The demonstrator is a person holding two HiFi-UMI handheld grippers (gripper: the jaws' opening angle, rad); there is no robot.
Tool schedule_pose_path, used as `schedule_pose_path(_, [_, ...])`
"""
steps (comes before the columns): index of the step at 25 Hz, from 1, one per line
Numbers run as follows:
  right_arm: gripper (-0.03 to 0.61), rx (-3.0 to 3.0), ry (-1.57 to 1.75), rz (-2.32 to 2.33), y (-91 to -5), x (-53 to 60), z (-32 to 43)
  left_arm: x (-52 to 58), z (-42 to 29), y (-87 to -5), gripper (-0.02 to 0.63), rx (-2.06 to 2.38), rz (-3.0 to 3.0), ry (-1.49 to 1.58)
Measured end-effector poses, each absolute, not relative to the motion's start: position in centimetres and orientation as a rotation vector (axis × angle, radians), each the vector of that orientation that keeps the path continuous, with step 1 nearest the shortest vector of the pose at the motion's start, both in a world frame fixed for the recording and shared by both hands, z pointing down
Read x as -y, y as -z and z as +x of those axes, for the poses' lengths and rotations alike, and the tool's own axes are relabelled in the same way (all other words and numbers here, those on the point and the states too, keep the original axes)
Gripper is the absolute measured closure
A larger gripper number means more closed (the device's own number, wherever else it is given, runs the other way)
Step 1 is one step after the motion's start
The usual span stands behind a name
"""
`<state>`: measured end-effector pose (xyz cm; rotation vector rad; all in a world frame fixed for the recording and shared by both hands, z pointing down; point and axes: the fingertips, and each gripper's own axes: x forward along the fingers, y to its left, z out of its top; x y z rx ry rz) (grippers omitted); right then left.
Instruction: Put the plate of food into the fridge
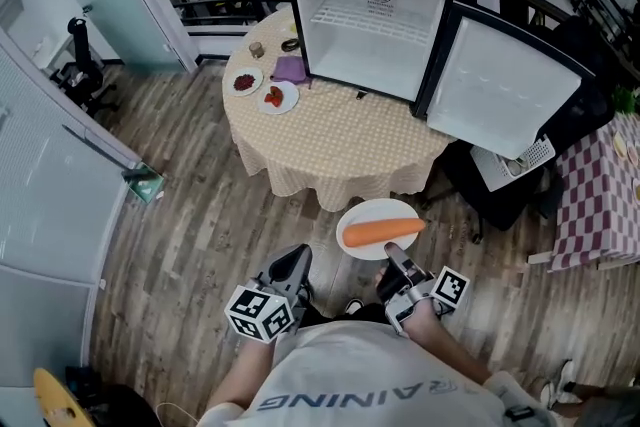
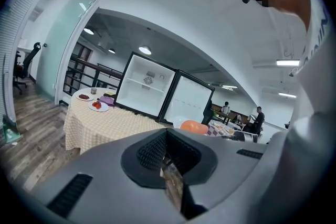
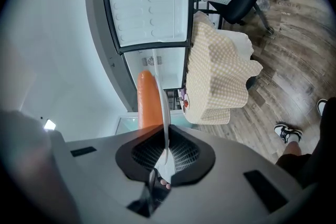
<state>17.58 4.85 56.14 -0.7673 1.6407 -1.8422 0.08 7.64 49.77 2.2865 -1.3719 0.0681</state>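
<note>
White plate (image 1: 378, 209), carrying one orange carrot (image 1: 380, 232), is gripped at its near rim by the right gripper (image 1: 392, 261), whose jaws are clamped on the edge. The plate hangs over the wood floor (image 1: 200, 215), near the near edge of the round table (image 1: 340, 140) with a checked cloth. The fridge (image 1: 370, 25) stands on the far side of that table, with its door (image 1: 500, 85) swung open to the right. The left gripper (image 1: 295, 261), left of the plate, is clenched and carries nothing. Two small plates (image 1: 262, 89) sit at the table's far left.
</note>
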Motion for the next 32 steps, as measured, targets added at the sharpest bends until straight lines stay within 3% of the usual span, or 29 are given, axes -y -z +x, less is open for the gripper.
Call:
schedule_pose_path(9, [0.543,-1.609,1.767,-0.843,-55.7,1.2,16.1,-0.3,-1.6,-50.0,0.609,1.262,2.352,-0.054])
schedule_pose_path(32, [0.543,-1.518,1.635,-1.028,-54.0,12.3,3.3,13.8,-15.6,-49.9,0.609,1.031,2.422,-0.058])
